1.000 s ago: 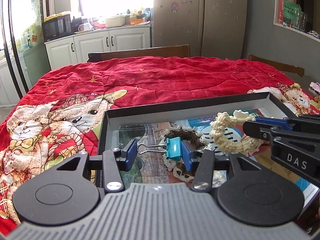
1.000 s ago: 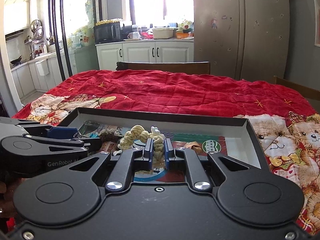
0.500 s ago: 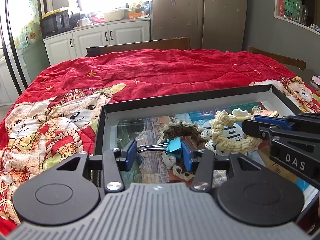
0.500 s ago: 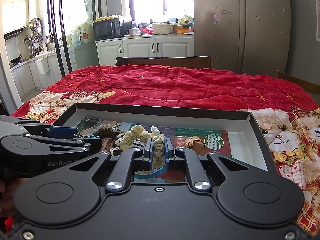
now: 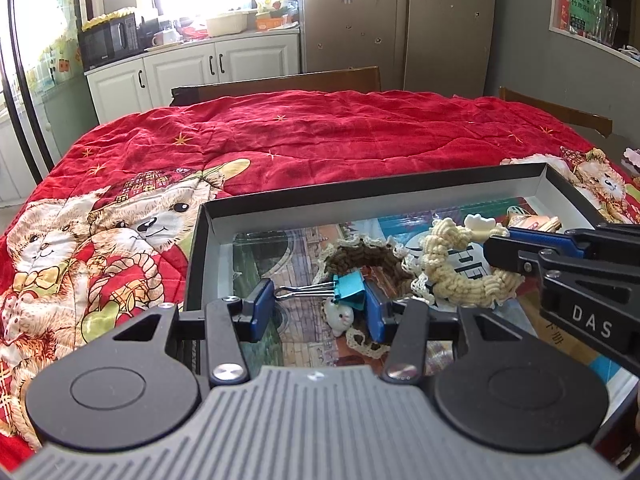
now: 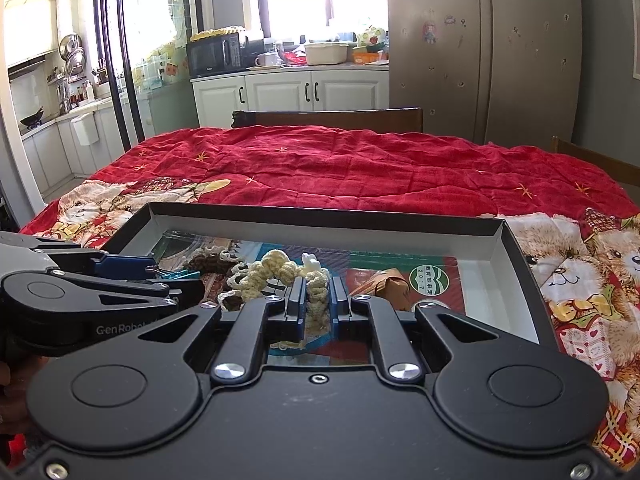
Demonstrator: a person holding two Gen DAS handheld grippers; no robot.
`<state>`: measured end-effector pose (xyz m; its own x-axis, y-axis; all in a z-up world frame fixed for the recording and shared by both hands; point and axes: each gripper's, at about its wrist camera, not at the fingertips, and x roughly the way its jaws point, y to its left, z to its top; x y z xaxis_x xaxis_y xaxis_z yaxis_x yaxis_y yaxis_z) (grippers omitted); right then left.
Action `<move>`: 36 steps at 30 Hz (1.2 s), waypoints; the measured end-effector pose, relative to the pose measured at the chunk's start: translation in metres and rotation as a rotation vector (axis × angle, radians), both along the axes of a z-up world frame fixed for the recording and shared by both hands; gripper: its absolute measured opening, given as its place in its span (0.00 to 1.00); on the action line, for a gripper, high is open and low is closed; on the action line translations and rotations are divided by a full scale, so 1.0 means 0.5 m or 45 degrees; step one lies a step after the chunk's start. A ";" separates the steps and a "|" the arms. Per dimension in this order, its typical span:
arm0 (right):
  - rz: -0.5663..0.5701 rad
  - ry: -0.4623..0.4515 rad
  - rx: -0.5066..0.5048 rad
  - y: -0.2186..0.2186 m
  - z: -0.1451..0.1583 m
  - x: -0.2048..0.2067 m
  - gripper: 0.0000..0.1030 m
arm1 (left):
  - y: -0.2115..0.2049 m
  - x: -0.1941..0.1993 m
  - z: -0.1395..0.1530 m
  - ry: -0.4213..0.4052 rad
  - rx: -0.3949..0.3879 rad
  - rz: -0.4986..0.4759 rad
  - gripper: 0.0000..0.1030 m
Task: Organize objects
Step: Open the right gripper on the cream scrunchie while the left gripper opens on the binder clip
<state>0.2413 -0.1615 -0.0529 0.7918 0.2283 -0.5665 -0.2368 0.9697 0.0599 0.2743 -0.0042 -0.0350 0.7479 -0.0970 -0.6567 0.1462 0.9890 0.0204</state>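
Holding both items over the shallow black box (image 5: 400,200) on the red quilt (image 5: 320,132), the two grippers look close to setting them down. The left gripper (image 5: 316,300) has its fingers spread wide, yet a teal binder clip (image 5: 349,286) is spanned end to end between them, its wire handles against the left pad and its body against the right, so it is grasping the clip by its ends. The right gripper (image 6: 318,300) is clenched on a cream knitted ring (image 6: 288,276), which sticks up between its narrow-set fingers above the box floor. To do this step well, I would lower each item until it rests on a bare patch of the printed sheet lining the box, clear of the brown crocheted piece (image 5: 364,256) and the small white figure (image 5: 340,314), then ease the fingers apart slowly, since the clip is held only at its ends and could twist or drop. Whether either item already touches the floor cannot be told. The near edge of the box is hidden behind both gripper bodies, and the printed labels and small wrapped items at the right are hard to make out.
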 end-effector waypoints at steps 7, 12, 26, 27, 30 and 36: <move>0.008 0.013 -0.006 0.002 -0.003 0.004 0.11 | 0.000 0.000 0.000 -0.001 0.003 0.000 0.50; 0.019 0.023 -0.012 0.005 -0.005 0.004 0.12 | -0.002 -0.001 -0.001 -0.005 0.011 -0.001 0.50; 0.029 0.037 -0.025 0.007 -0.008 0.008 0.14 | -0.001 -0.001 -0.001 -0.006 0.011 -0.001 0.54; 0.030 0.039 -0.025 0.008 -0.008 0.008 0.14 | -0.001 -0.001 -0.001 -0.006 0.011 -0.002 0.54; 0.034 0.041 -0.027 0.008 -0.009 0.009 0.15 | -0.001 -0.001 -0.001 -0.006 0.011 -0.001 0.54; 0.031 0.038 -0.026 0.007 -0.008 0.009 0.16 | -0.001 -0.001 -0.001 -0.006 0.010 -0.002 0.61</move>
